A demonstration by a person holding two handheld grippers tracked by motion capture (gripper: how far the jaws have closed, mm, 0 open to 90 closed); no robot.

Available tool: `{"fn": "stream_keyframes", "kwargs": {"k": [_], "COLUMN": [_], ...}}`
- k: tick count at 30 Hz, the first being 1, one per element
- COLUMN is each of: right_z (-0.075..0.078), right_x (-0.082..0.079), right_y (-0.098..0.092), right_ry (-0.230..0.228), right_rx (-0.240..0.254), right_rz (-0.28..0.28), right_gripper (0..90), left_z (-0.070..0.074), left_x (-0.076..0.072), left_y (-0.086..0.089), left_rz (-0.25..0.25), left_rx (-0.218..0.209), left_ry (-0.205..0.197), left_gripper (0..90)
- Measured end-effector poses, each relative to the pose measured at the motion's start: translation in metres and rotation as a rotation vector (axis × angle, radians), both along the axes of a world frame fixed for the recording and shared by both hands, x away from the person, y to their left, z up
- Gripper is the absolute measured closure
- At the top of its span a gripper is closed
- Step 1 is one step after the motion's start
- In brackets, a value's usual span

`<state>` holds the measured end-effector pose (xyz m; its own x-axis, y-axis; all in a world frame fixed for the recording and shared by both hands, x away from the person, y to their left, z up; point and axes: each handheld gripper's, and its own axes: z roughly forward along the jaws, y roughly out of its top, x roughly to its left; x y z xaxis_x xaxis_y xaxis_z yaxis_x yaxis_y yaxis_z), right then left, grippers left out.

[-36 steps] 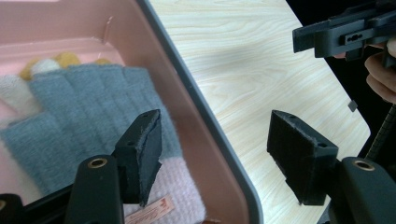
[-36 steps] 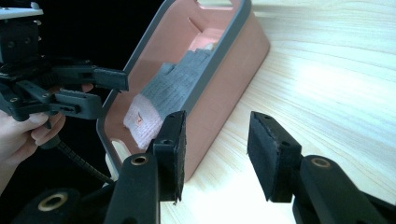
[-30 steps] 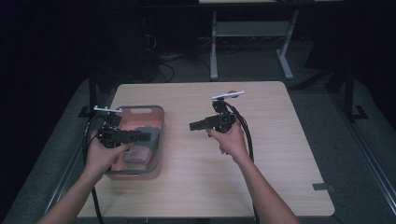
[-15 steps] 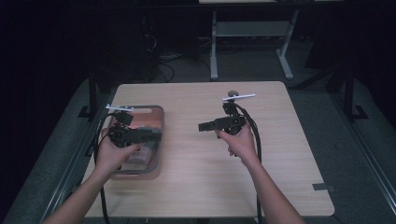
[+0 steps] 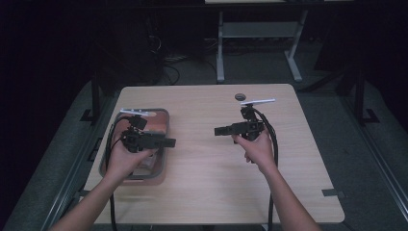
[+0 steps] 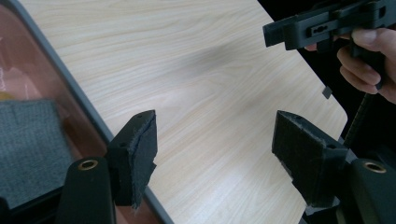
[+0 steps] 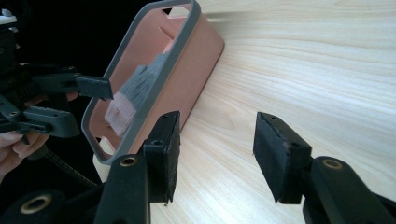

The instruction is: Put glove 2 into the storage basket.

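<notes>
Grey folded cloth in the pink bin: soft, light, judged limp. You pinch a fold; both grippers' fingers stand open, empty.

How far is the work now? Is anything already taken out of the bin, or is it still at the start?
It looks like the very start. Done: nothing visible; the table carries no item outside the bin. In hand: nothing; the left gripper and right gripper are both open and empty, the left above the bin, the right over bare wood. Left: the grey cloth and other contents lie in the bin, untouched.
</notes>
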<state>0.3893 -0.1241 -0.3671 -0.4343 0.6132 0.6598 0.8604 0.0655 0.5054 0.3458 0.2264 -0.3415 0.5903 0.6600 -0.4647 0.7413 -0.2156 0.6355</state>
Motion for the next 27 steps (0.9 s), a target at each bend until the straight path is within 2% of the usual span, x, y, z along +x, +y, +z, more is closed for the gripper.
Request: {"fn": "stream_keyframes", "kwargs": {"k": [10,22,27], "right_z": [-0.005,-0.004,-0.008], "right_x": [-0.004,-0.007,-0.009], "right_y": [-0.015,-0.035,-0.045], "right_ry": [0.002,0.006,0.012], "right_rx": [0.018,0.0,-0.004], "right_rz": [-0.028,-0.064,-0.077], "right_gripper": [47.3,43.7,41.4], "left_z": [-0.001,-0.005,-0.006], "left_x": [-0.001,-0.002,-0.002], "left_y": [-0.013,-0.034,-0.042], "left_rz": [-0.028,-0.06,-0.074], "left_rx": [-0.003,0.01,0.016], "left_ry": [0.003,0.0,-0.006], "left_gripper": [30.3,27.8,27.0]}}
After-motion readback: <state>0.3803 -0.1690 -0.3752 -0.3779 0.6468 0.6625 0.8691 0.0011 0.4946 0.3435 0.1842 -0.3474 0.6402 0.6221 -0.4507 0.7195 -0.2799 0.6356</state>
